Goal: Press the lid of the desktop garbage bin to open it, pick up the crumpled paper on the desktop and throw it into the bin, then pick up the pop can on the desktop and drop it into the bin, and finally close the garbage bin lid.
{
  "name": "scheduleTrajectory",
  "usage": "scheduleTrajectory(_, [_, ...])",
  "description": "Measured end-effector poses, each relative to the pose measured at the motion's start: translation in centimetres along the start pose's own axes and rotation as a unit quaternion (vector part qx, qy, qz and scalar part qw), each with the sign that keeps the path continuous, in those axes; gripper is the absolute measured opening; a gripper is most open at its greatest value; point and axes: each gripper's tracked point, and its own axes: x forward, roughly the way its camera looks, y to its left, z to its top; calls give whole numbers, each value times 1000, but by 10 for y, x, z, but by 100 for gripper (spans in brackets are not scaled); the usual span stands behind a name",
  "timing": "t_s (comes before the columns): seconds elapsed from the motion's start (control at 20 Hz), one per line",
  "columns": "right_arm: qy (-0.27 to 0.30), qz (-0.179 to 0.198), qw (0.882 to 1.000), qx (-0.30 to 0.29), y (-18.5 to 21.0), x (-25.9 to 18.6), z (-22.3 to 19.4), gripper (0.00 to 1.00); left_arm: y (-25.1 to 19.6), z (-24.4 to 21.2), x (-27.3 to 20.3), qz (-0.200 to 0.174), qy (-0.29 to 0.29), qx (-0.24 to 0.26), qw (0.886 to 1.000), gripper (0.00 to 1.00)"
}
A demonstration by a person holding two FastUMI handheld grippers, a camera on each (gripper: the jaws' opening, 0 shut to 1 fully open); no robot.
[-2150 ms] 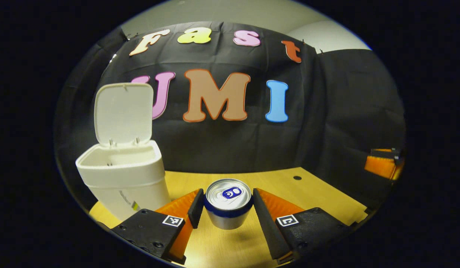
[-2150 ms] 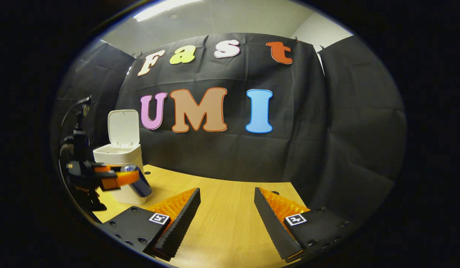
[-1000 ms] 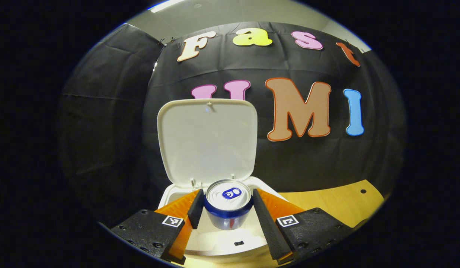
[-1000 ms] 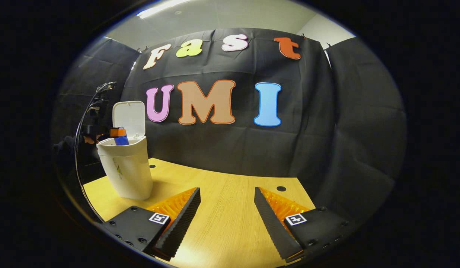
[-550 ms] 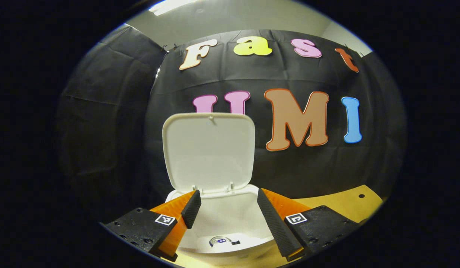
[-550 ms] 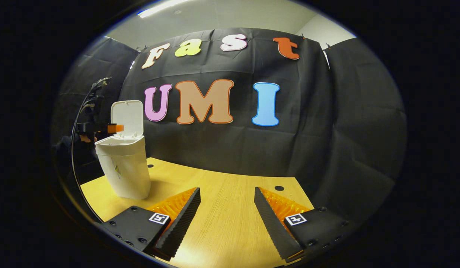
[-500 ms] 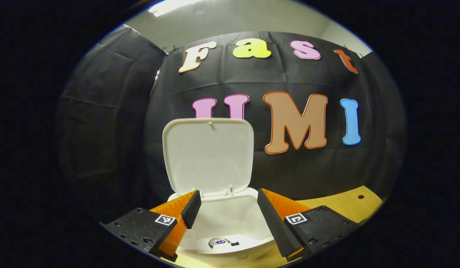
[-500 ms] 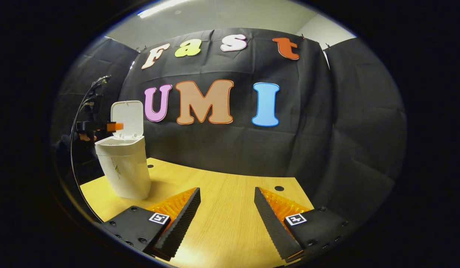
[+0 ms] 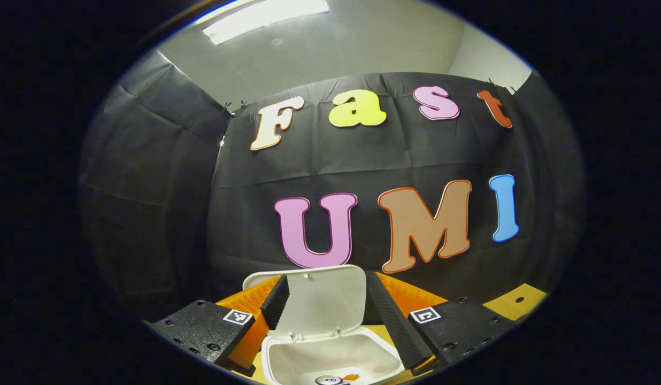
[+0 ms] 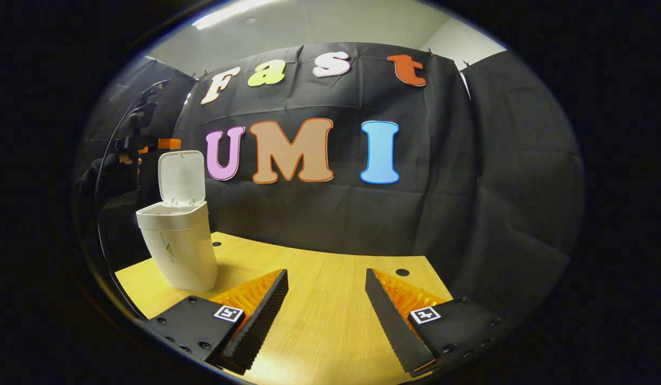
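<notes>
While the left gripper (image 9: 326, 299) hangs above the garbage bin (image 9: 330, 358) at the bottom centre of the left gripper view, its fingers (image 9: 275, 302) stand wide apart with nothing between them. Up stands the lid (image 9: 322, 302), and the pop can (image 9: 327, 380) lies at the bin's bottom, at the frame's lower edge. At the bottom of the right gripper view, the right gripper (image 10: 326, 310) holds its fingers spread and empty over the bench (image 10: 325, 283); the bin sits at left centre.
</notes>
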Motion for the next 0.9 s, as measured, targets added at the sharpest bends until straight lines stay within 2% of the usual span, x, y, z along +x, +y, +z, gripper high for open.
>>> scheduleTrajectory(0.1, [1, -6, 1000, 4, -3, 1, 1, 97, 3, 13, 16, 2, -17, -8, 1000, 90])
scheduleTrajectory(0.3, [4, -23, 1000, 5, -12, -1, -2, 97, 17, 18, 56, 12, -8, 0, 1000, 91])
scheduleTrajectory(0.6, [11, -39, 999, 7, -17, -1, -5, 97, 35, -21, 94, 25, 68, -24, 997, 92])
scheduleTrajectory(0.9, [10, -29, 1000, 2, -13, 2, -6, 97, 38, -47, 94, 28, 110, -23, 993, 92])
